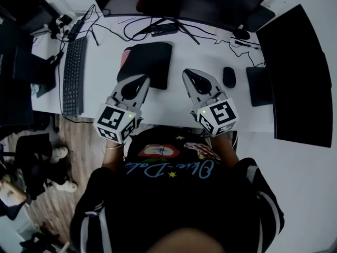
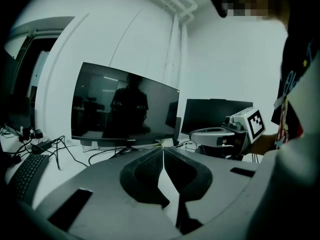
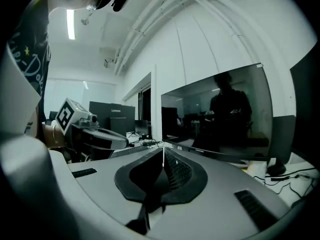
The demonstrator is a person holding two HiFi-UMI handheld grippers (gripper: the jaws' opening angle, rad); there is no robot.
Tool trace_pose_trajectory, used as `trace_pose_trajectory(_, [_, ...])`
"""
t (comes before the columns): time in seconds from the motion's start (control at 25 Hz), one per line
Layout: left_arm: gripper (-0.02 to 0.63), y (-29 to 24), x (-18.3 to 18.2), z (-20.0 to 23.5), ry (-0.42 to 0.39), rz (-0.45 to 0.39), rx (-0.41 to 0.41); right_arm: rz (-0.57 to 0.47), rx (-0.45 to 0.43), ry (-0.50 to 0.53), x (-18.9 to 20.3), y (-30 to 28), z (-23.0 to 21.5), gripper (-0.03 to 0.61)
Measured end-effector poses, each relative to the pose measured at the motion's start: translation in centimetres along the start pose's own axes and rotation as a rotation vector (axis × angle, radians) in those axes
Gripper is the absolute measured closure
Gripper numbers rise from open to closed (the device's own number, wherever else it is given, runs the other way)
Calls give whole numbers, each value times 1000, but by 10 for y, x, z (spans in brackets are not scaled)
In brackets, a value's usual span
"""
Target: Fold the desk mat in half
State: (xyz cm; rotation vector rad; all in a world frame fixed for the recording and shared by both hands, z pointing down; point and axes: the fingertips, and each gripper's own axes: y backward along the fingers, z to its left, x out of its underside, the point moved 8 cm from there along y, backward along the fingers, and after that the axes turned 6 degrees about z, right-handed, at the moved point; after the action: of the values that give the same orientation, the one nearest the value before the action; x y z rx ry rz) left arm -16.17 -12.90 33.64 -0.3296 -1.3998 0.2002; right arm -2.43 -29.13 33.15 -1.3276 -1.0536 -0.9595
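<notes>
The desk mat lies flat on the white desk, a little left of the middle, with the keyboard to its left and the mouse well to its right. It is a dark rectangle, and a strip of pink shows along its far left edge.

The left gripper points away from the person with its tip over the mat's near edge. Whether it touches the mat cannot be told from above. In its own view the two jaws are pressed together at the tip with nothing between them.

The right gripper is just right of the mat, over bare desk between the mat and the mouse. Its jaws are likewise closed tip to tip and empty.

A dark monitor stands at the far edge.
</notes>
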Motion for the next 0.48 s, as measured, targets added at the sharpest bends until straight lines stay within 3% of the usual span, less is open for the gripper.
trace_pose_trajectory(0.48, [606,-30,-11,-31,-41,11,60,-1,76,-8,9,40,-21,572])
